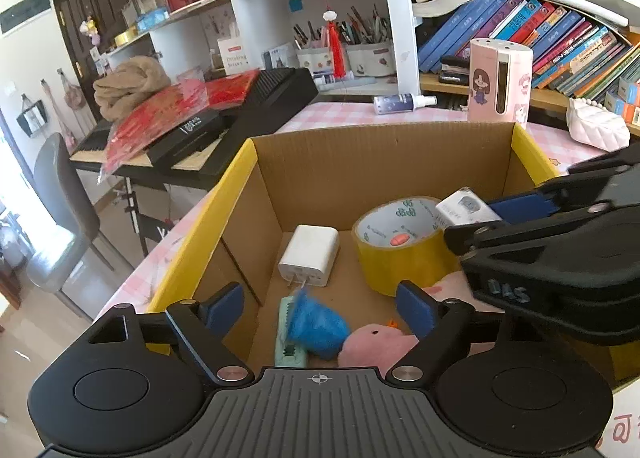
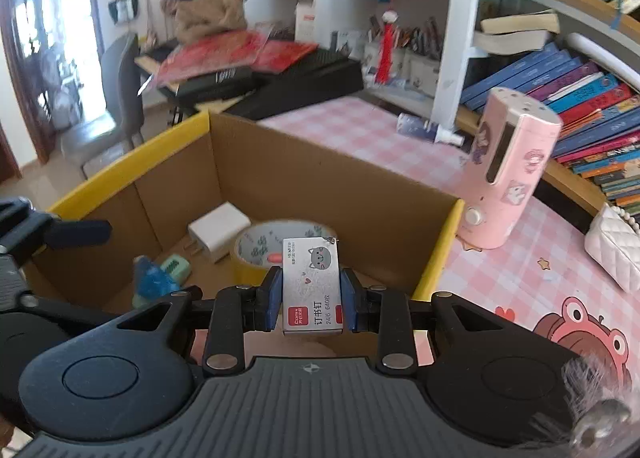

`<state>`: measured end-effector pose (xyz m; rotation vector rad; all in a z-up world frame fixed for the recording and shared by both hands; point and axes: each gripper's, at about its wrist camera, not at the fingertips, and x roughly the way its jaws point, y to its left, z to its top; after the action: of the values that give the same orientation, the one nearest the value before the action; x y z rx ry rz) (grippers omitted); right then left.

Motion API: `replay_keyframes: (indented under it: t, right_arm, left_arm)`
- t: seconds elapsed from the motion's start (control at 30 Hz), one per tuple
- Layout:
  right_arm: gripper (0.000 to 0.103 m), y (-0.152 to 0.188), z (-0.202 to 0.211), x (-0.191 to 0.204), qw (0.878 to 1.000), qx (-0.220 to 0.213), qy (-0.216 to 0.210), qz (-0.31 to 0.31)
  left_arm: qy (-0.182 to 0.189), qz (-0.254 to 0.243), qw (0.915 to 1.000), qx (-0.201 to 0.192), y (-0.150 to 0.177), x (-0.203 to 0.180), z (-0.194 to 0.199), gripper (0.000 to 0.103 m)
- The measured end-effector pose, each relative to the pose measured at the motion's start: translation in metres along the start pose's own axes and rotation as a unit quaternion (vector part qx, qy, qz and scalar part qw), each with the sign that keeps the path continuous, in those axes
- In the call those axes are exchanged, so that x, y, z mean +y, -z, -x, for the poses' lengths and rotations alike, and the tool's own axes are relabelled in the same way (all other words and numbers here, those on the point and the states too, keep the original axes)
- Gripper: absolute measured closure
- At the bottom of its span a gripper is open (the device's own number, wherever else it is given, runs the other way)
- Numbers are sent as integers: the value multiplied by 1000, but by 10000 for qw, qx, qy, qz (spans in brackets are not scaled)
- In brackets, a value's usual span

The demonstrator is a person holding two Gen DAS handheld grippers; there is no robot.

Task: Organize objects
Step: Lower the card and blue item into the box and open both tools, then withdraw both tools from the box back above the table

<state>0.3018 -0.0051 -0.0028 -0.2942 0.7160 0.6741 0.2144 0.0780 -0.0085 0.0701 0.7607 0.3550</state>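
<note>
Right wrist view: the right gripper [image 2: 307,298] squeezes a small silver staple box [image 2: 311,286] over the brown cardboard box [image 2: 320,181]. Tape, charger and toys already lie inside. The left gripper [image 1: 320,308] is wide and empty.

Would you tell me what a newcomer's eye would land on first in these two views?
First, the small staple box clamped in the right gripper above the open cardboard box. Inside lie a yellow tape roll, a white charger and a blue fluffy toy below the open left gripper.
</note>
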Motion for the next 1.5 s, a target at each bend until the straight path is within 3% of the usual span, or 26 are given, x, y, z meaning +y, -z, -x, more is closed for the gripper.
replay_keyframes:
  t: [0.47,0.8,1.03,1.23,1.5]
  right_arm:
    - [74,-2,-2,9,9995,79,223,202]
    - [39,9,63,20,9924,-774,923,-269]
    - [26,33,105,25,9761,-1141,1595,-937]
    - [17,67,134,45,9606,-1217,2143,-1284]
    - [3,117,166,77,9430,-922,2703,-1710]
  left_arm:
    - [98,68,9999,-124,5,3,12,14]
    - [289,-28,9978,-588,8,11,46,8]
    - [510,10,9955,-804,23,23,74,7]
    - [600,38,9948,-826,47,31,95,3]
    - [797,-85,9948,-629,82,30,116,2]
